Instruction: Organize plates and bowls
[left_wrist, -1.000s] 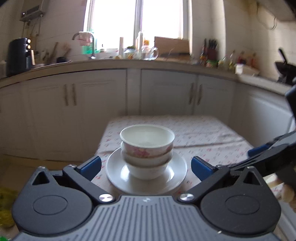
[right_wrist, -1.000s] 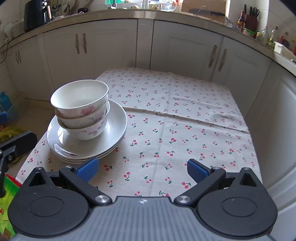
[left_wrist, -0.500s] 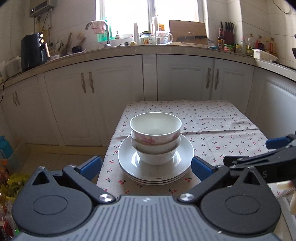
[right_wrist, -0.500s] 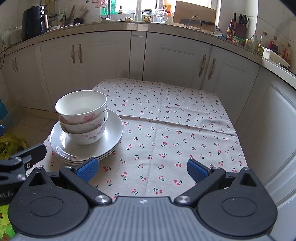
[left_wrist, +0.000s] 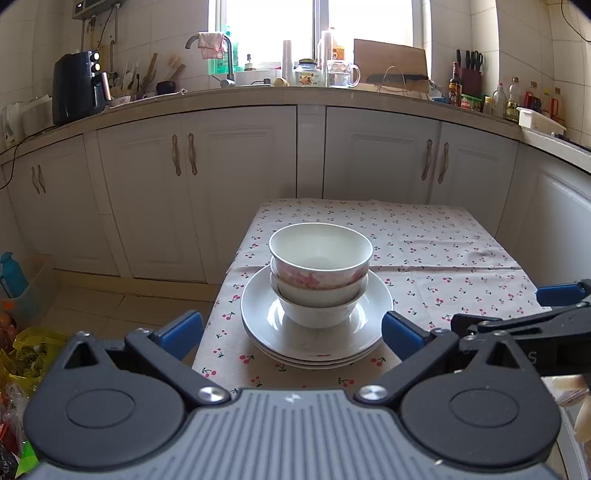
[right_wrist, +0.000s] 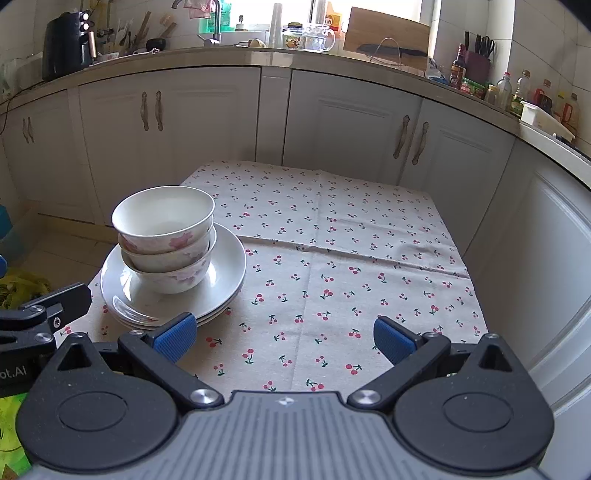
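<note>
1. A small table covered by a cream cloth printed with red cherries (right_wrist: 332, 280) stands in a kitchen, with white cabinet doors (left_wrist: 236, 184) running behind it and along the right side.
2. Three nested white porcelain bowls with pink flower prints (left_wrist: 320, 273) sit on a stack of shallow white plates (left_wrist: 373, 317) at the table's near left corner (the rest of the cloth lies bare).
3. The left black gripper with blue finger pads (left_wrist: 291, 330) hangs spread wide just short of the stack, holding nothing.
4. The right black gripper with blue pads (right_wrist: 284, 338) is likewise released, above the cloth beside the plates.
5. On the grey countertop (left_wrist: 258, 92) stand a black air fryer (left_wrist: 79, 86), a curved tap (left_wrist: 214, 59) under a bright window, a wooden board (left_wrist: 389, 61) and bottles.
6. Beige floor tiles (left_wrist: 110, 306) show at left.
</note>
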